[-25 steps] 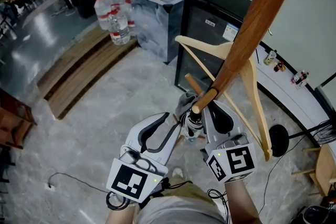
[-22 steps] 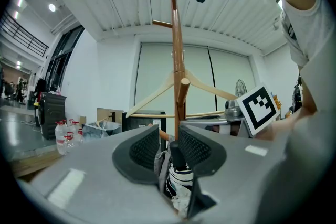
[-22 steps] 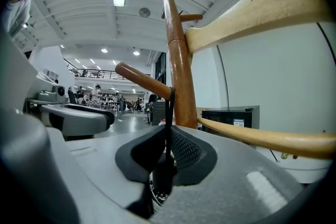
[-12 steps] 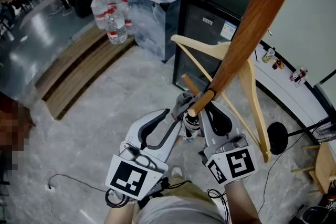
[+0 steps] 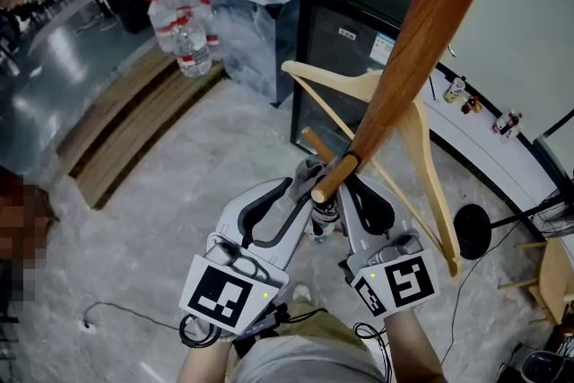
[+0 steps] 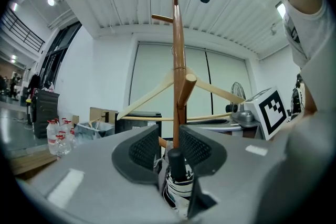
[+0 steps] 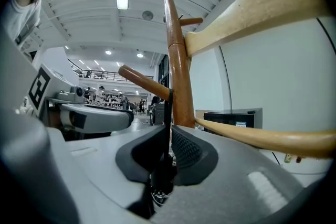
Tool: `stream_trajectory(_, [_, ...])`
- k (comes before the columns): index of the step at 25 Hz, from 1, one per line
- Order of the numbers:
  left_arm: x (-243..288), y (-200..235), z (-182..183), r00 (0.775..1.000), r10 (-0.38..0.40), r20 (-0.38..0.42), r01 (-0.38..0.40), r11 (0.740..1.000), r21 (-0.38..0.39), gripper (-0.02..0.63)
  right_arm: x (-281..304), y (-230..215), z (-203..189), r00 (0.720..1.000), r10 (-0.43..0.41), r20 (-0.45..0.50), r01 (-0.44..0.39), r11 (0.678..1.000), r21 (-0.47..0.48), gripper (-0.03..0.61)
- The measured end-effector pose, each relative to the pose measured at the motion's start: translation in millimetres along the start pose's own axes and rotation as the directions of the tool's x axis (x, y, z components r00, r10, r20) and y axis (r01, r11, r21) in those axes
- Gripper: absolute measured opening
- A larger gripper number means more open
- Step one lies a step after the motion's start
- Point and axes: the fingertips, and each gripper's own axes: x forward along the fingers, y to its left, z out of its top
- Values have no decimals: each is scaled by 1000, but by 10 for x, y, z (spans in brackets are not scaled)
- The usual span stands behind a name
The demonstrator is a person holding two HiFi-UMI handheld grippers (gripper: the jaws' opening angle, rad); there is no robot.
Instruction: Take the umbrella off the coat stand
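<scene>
The brown wooden coat stand [image 5: 404,58] runs down from the top right. One of its pegs [image 5: 330,179] ends just above both grippers. A folded black-and-white umbrella [image 5: 325,214] hangs under that peg, between the two grippers. My left gripper [image 5: 303,184] is shut on the umbrella [image 6: 177,181] just below its black handle, with the stand's pole [image 6: 178,60] right behind. My right gripper [image 5: 354,186] has its jaws closing on the umbrella's thin black strap [image 7: 168,113], which runs up to the peg [image 7: 142,81]. The pads [image 7: 184,147] pinch the strap.
A pale wooden hanger [image 5: 421,139] hangs on the stand over my right gripper. Behind the stand are a black mini fridge [image 5: 350,22], a grey bin [image 5: 256,13] and several water bottles [image 5: 175,31]. A round black base [image 5: 473,229] stands at the right and a cable [image 5: 117,314] lies on the concrete floor.
Both grippers stay at the umbrella under the peg. Only the head view has drifted a little.
</scene>
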Motion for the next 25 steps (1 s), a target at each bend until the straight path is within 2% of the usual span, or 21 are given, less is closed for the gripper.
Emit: stream_trajectory(25, [357, -91, 19, 997, -83, 3, 83, 996, -19, 129, 11, 21, -25, 999, 2, -35, -4, 1000, -31, 3])
